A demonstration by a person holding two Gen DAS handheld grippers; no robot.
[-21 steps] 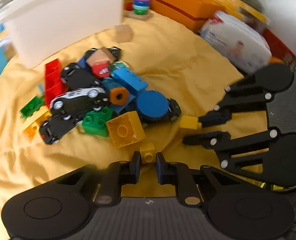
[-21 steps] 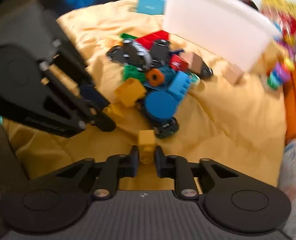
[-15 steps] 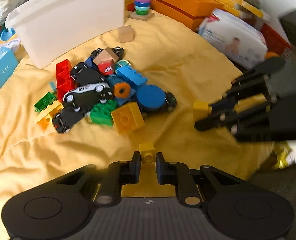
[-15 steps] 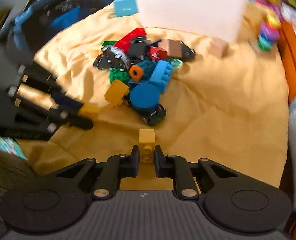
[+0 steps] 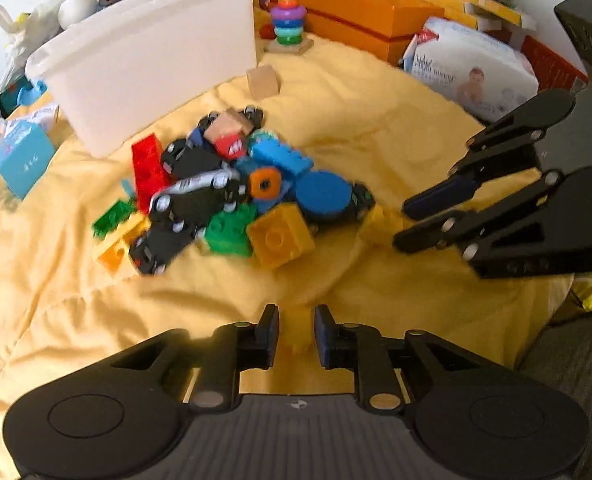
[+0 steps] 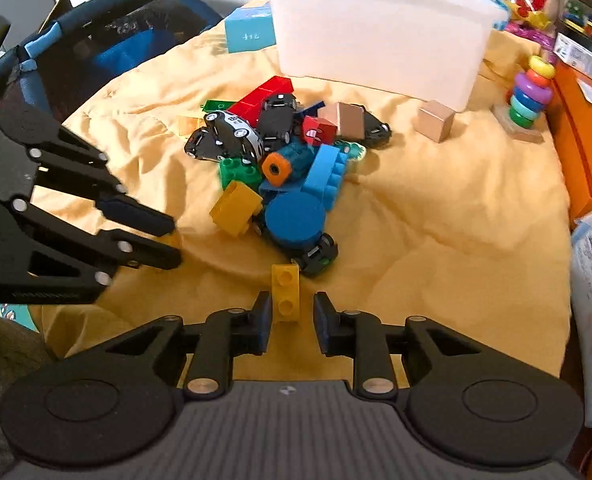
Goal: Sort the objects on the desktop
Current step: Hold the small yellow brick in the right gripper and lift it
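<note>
Yellow cloth [image 5: 396, 136]: covers the surface under everything in both views.
White bin [image 6: 380, 36]: stands at the far side of the cloth, behind the toy pile.
Toy pile [image 6: 280, 152]: bricks and toy cars heaped mid-cloth, near the white bin but apart from it.
Right hand-held gripper [image 6: 287, 316]: fingers spread, a gap on each side of the small yellow brick [image 6: 285, 294] that stands between them; the brick's far end lies just beside the black car [image 6: 316, 254] at the near edge of the pile.
Left hand-held gripper [image 5: 295, 330]: fingers spread; a blurred yellow piece [image 5: 296, 332] shows between them, and I cannot tell whether it touches either finger.
Blue round block [image 6: 294, 220]: sits on the black car at the near side of the pile.
Big yellow brick [image 5: 280, 236]: tilted at the front of the pile, touching the green brick [image 5: 232, 232].
Wooden cube [image 6: 436, 120]: alone on the cloth, just in front of the white bin's corner.
Ring stacker [image 5: 290, 20]: upright beyond the bin.
</note>
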